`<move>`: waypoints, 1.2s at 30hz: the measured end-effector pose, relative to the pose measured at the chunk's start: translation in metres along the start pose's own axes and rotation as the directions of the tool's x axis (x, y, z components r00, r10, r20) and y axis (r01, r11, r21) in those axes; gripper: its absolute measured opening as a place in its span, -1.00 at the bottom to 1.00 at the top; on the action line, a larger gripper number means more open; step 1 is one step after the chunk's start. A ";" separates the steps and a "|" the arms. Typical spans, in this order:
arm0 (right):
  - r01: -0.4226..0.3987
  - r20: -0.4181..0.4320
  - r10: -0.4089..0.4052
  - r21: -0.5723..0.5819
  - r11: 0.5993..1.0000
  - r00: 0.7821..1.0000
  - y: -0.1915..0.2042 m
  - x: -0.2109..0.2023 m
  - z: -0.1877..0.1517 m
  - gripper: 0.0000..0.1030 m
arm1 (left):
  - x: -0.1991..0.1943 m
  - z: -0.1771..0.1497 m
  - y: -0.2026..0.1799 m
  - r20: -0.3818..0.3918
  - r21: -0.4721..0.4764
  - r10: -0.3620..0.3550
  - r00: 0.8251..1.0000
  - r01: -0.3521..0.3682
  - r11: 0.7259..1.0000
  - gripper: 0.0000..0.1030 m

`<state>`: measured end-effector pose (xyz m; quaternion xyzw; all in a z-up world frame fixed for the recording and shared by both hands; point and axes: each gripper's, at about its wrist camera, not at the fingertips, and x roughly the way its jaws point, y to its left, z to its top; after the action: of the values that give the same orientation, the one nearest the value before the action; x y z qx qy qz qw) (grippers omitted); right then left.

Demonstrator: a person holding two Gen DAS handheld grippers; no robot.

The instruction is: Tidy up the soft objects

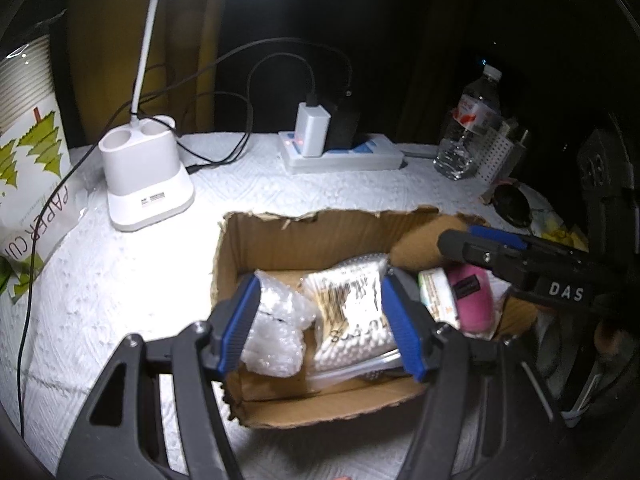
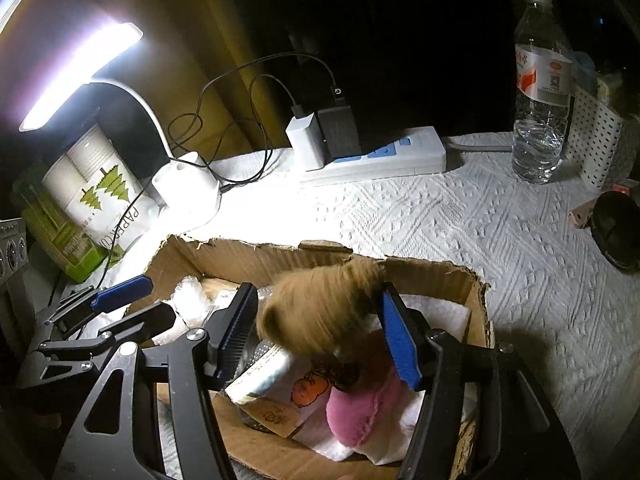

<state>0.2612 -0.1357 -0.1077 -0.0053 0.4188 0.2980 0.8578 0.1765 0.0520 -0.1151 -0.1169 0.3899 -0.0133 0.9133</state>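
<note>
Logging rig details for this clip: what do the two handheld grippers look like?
Both the left gripper and right gripper have black frames with triangular cutouts, silver screws and blue ribbed finger pads. White letters "DAS" show on the right one. No cables, sleeves or hands visible.

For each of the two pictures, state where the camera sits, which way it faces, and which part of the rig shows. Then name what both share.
Left wrist: on the left gripper, facing forward and down into the cardboard box; its open fingers and the right gripper show.
Right wrist: on the right gripper, over the box's right part; the brown plush sits between its fingers, the left gripper at left.
Shared: box, desk lamp, power strip, water bottle.
</note>
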 end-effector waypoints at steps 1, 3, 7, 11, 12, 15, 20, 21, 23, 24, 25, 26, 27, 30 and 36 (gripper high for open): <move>0.001 0.002 -0.001 -0.002 1.000 1.000 0.000 -0.001 0.000 0.44 | -0.001 0.000 0.000 0.001 0.000 0.001 1.000 -0.001 1.000 0.24; 0.006 0.009 -0.006 -0.005 1.000 1.000 0.002 -0.004 -0.001 0.45 | -0.002 -0.001 0.000 0.003 0.001 0.001 1.000 -0.001 1.000 0.24; 0.015 0.020 -0.014 -0.010 1.000 1.000 0.004 -0.011 -0.004 0.45 | -0.009 -0.001 0.000 0.013 0.002 0.004 1.000 -0.004 1.000 0.25; 0.020 0.032 -0.020 -0.014 1.000 0.999 0.007 -0.021 -0.008 0.45 | -0.019 -0.003 -0.003 0.031 0.006 0.004 1.000 -0.004 1.000 0.25; 0.022 0.035 -0.022 -0.016 1.000 0.999 0.008 -0.024 -0.010 0.45 | -0.022 -0.003 -0.003 0.034 0.007 0.004 0.999 -0.004 1.000 0.25; 0.027 0.044 -0.026 -0.020 0.999 0.999 0.012 -0.033 -0.014 0.45 | -0.030 -0.005 -0.005 0.045 0.010 0.002 0.999 -0.002 1.000 0.25; 0.035 0.055 -0.033 -0.027 0.999 0.998 0.017 -0.048 -0.022 0.45 | -0.046 -0.009 -0.011 0.058 0.019 -0.011 0.998 0.010 1.000 0.25; 0.037 0.058 -0.035 -0.028 0.999 0.998 0.019 -0.052 -0.024 0.45 | -0.050 -0.010 -0.013 0.062 0.023 -0.012 0.998 0.010 1.000 0.25; 0.040 0.062 -0.038 -0.029 0.999 0.997 0.021 -0.057 -0.028 0.45 | -0.056 -0.012 -0.015 0.067 0.027 -0.014 0.998 0.012 1.000 0.25; 0.042 0.062 -0.040 -0.031 0.999 0.997 0.022 -0.060 -0.030 0.45 | -0.059 -0.013 -0.017 0.070 0.029 -0.014 0.997 0.012 1.000 0.25; 0.043 0.063 -0.041 -0.033 0.999 0.997 0.023 -0.063 -0.032 0.45 | -0.062 -0.015 -0.019 0.073 0.033 -0.014 0.997 0.012 0.999 0.26; 0.043 0.064 -0.041 -0.035 0.998 0.997 0.024 -0.065 -0.033 0.45 | -0.065 -0.016 -0.020 0.075 0.038 -0.015 0.997 0.012 0.999 0.26; 0.044 0.066 -0.042 -0.037 0.998 0.997 0.026 -0.069 -0.036 0.45 | -0.068 -0.017 -0.021 0.076 0.045 -0.015 0.997 0.011 0.999 0.26; 0.047 0.076 -0.044 -0.037 0.998 0.996 0.029 -0.077 -0.043 0.45 | -0.077 -0.022 -0.025 0.085 0.053 -0.014 0.996 0.010 0.999 0.26; 0.053 0.093 -0.049 -0.040 0.998 0.994 0.036 -0.093 -0.055 0.45 | -0.095 -0.030 -0.028 0.107 0.050 -0.009 0.994 0.003 0.999 0.44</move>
<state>0.1594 -0.1675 -0.0670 -0.0205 0.3720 0.2850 0.8832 0.0908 0.0295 -0.0609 -0.0960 0.3394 -0.0194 0.9355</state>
